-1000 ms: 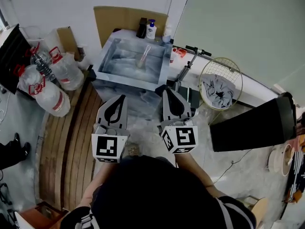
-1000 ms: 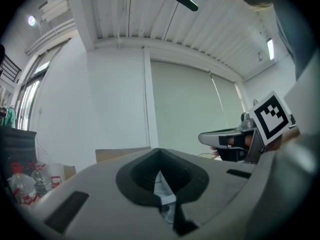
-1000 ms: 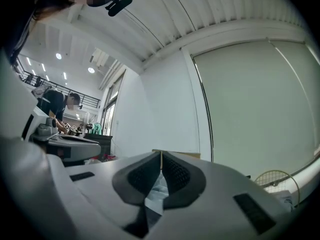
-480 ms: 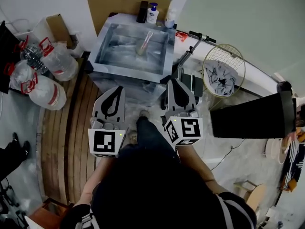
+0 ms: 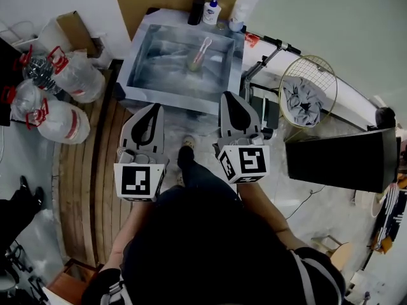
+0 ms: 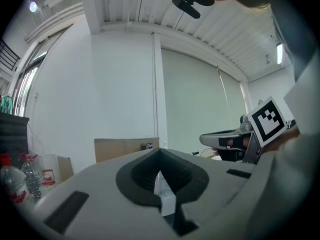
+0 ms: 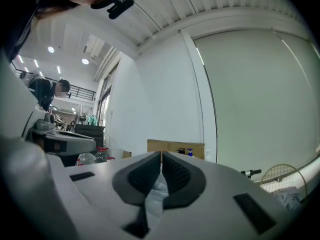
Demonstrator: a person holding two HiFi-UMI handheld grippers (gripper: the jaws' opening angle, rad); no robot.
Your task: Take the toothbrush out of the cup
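Note:
A clear cup (image 5: 193, 63) stands on a grey marbled table (image 5: 145, 87) at the top of the head view. A pale pink toothbrush (image 5: 203, 46) sticks out of the cup, leaning up and to the right. My left gripper (image 5: 154, 106) is held in front of the table's near edge, shut with nothing in it. Beside it my right gripper (image 5: 227, 94) is also shut and empty. In the left gripper view the left gripper (image 6: 159, 152) has its pads together. The right gripper (image 7: 161, 154) in its own view has its pads touching. Neither gripper view shows the cup.
Large water bottles (image 5: 81, 76) lie on the floor left of the table. A soap bottle (image 5: 212, 10) and a dark bottle (image 5: 198, 1) stand at the table's far edge. A scooter (image 5: 267, 51), a wire basket (image 5: 308, 99) and a black box (image 5: 343, 164) are to the right.
The person has stepped toward the table, so the table and cup now lie closer to both grippers. A leg shows between the grippers. Both grippers stay shut.

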